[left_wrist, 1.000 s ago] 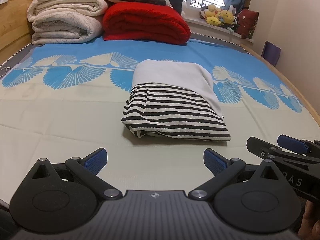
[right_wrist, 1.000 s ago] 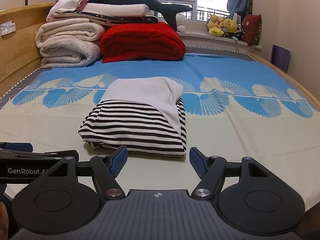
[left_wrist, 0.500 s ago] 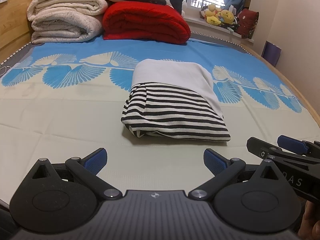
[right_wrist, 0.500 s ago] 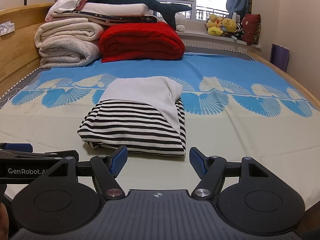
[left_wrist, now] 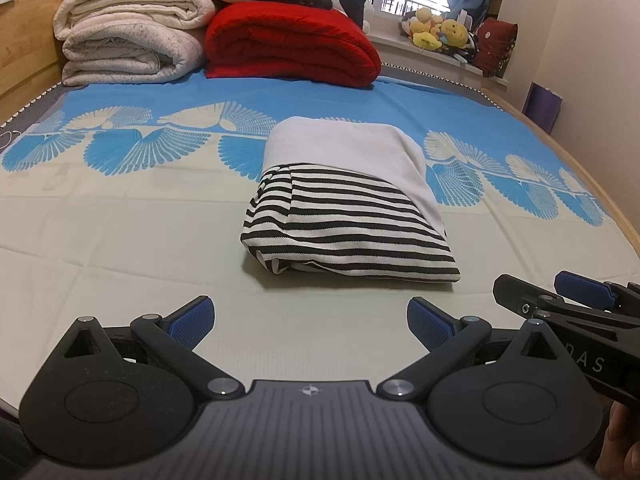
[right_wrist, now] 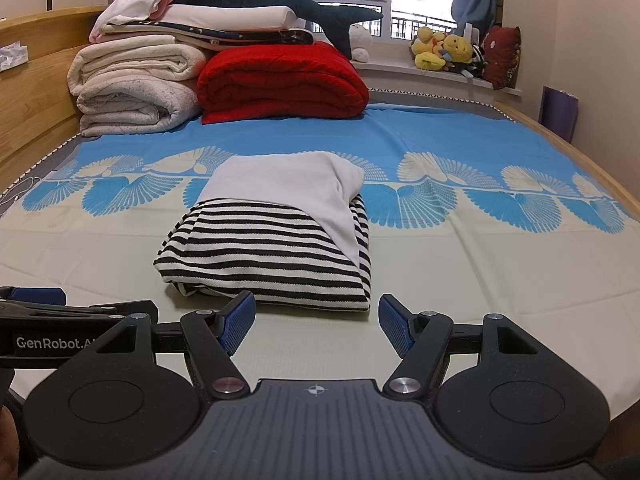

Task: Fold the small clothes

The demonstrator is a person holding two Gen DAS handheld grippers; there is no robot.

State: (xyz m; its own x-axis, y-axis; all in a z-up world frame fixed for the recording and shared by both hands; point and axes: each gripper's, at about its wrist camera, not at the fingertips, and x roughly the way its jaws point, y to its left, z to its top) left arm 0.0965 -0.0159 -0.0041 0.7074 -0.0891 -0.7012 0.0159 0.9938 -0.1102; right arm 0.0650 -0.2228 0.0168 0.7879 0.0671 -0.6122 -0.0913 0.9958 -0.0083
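Midway up the bed sheet (left_wrist: 120, 280): folded striped garment (left_wrist: 344, 236), white panel uppermost, lying flat. Left gripper (left_wrist: 310, 322) and right gripper (right_wrist: 313, 322) both spread wide, empty, just short of its near edge. Probably soft, light, limp knit; best pinched at near corners, through all layers.

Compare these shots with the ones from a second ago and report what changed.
Nothing visibly changed. The folded striped garment lies in the same spot on the bed sheet, and the left tool and right tool stay open, apart from it, holding nothing.
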